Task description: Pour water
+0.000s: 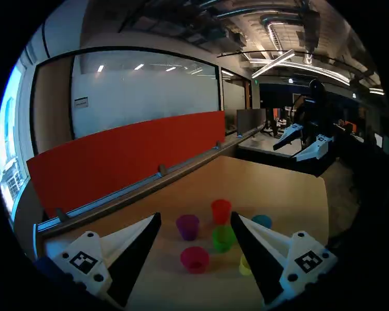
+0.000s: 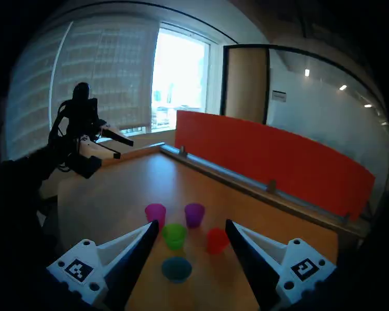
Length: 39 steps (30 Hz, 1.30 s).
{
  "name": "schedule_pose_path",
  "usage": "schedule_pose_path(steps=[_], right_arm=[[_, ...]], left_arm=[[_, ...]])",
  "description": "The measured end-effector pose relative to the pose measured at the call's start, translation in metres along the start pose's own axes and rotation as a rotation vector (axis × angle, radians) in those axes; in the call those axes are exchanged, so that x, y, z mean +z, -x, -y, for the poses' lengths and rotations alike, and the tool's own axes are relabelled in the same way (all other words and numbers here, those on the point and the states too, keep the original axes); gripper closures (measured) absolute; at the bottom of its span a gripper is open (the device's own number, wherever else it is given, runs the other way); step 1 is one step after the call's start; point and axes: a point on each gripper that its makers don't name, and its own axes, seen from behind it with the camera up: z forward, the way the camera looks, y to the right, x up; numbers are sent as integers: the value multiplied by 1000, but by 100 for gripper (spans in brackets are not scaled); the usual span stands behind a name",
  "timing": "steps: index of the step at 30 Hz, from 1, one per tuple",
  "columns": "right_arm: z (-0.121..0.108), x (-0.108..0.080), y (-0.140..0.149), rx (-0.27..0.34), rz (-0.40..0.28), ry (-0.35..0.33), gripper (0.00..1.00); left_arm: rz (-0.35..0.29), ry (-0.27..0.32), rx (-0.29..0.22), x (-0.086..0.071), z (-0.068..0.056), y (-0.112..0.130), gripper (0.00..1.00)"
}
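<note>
Pouring not started: left gripper (image 1: 194, 214) and right gripper (image 2: 191, 222) both gape wide, holding nothing, facing coloured cups (image 1: 223, 237) clustered upright on table (image 1: 267, 186); whether any holds water, cannot tell.

No legible writing in either view.
A sign (image 1: 81, 102) on the glass wall (image 1: 148, 98) is too small to read. The left gripper (image 1: 195, 214) and right gripper (image 2: 191, 222) carry a black-and-white square marker (image 1: 84, 262) on each finger, a coded pattern without letters or numbers.
</note>
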Motion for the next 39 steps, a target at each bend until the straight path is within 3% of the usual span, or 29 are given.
schedule_pose_path(steps=[9, 17, 26, 39], right_arm=[[0, 13, 33, 14, 84, -16, 0], [2, 22, 49, 24, 118, -30, 0], [7, 38, 83, -2, 188, -47, 0], [12, 59, 118, 19, 231, -73, 0]], left_arm=[[42, 18, -12, 10, -3, 20, 0], [74, 30, -9, 19, -7, 41, 0], [98, 41, -17, 31, -8, 64, 0], [145, 59, 12, 44, -15, 95, 0]])
